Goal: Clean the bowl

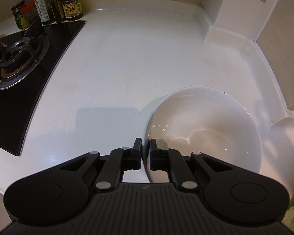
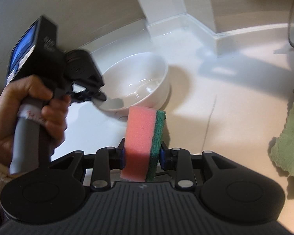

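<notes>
Bowl [image 1: 203,125], low right of frame, is pinched at its near rim by the left tool [image 1: 145,146]; the right tool [image 2: 142,153] clamps a sponge [image 2: 142,141]. Hard scrubbing could slip that thin, wet rim free.

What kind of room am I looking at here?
Most likely a home kitchen: a gas burner set in a white counter, sauce jars against the wall, and a bowl about to be scrubbed with a sponge.

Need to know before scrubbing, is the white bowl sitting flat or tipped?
Tipped. The white ceramic bowl leans, its base partly lifted off the white counter, rim pinched by the left tongs.
</notes>
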`<action>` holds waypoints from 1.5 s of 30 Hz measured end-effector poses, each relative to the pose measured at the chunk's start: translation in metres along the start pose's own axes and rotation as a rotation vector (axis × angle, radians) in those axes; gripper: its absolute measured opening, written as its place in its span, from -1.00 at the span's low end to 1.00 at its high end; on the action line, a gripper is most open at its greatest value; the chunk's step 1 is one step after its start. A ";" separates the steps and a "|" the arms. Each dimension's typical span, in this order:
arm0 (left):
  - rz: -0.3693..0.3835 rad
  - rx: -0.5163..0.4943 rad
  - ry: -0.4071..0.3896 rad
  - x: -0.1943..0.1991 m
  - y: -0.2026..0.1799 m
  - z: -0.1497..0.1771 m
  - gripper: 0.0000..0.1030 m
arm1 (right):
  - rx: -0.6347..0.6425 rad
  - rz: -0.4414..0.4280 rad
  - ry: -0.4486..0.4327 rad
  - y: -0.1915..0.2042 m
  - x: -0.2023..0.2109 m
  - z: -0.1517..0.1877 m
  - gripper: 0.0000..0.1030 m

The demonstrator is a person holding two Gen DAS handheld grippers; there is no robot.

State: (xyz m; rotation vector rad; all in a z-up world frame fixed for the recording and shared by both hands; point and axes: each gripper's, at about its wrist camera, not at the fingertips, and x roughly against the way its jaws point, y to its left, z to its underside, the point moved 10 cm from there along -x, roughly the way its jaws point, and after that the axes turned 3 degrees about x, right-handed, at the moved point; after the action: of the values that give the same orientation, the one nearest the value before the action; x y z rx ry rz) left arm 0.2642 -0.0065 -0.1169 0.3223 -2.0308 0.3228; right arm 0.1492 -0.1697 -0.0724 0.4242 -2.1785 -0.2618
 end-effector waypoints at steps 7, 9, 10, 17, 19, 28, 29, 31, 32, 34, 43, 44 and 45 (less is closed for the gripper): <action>0.020 -0.008 0.007 0.001 -0.001 0.003 -0.92 | 0.153 -0.081 0.062 0.009 0.010 -0.007 -0.48; 0.021 -0.015 0.002 0.002 -0.001 0.003 -0.92 | 0.256 -0.029 0.072 -0.007 0.021 -0.023 -0.48; 0.022 -0.017 -0.001 0.002 -0.002 0.004 -0.92 | 0.293 -0.011 0.071 -0.014 0.025 -0.032 -0.47; 0.040 -0.001 -0.001 0.003 0.000 0.003 -0.93 | 0.852 0.089 0.124 -0.024 -0.008 -0.136 -0.48; 0.047 0.007 0.000 0.004 0.000 0.003 -0.93 | 1.025 0.102 0.167 -0.009 -0.037 -0.157 -0.48; 0.064 0.036 0.004 0.006 0.001 0.004 -0.93 | 1.520 -0.177 0.519 0.057 -0.127 -0.181 -0.48; 0.065 0.037 0.003 0.007 0.001 0.004 -0.93 | 1.531 -0.203 0.577 0.059 -0.137 -0.185 -0.48; 0.061 0.035 -0.002 0.007 0.000 0.004 -0.92 | 1.519 -0.228 0.662 0.055 -0.146 -0.182 -0.48; 0.058 0.033 -0.005 0.007 0.000 0.003 -0.92 | 1.509 -0.242 0.696 0.053 -0.151 -0.181 -0.48; 0.052 0.029 -0.011 0.006 0.000 0.002 -0.90 | 1.483 -0.262 0.741 0.048 -0.156 -0.179 -0.47; 0.031 0.016 -0.022 0.003 0.000 -0.003 -0.82 | 1.335 -0.198 0.699 0.015 -0.136 -0.169 -0.47; 0.028 0.012 -0.024 0.003 -0.001 -0.004 -0.82 | 1.324 -0.179 0.682 0.010 -0.130 -0.165 -0.47; 0.028 0.010 -0.024 0.003 -0.001 -0.004 -0.81 | 1.304 -0.156 0.653 0.005 -0.123 -0.162 -0.47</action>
State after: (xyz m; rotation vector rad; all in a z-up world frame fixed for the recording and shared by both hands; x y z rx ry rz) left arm 0.2668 -0.0063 -0.1125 0.3054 -2.0597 0.3476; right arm 0.3473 -0.1222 -0.0642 1.1756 -1.3941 1.1311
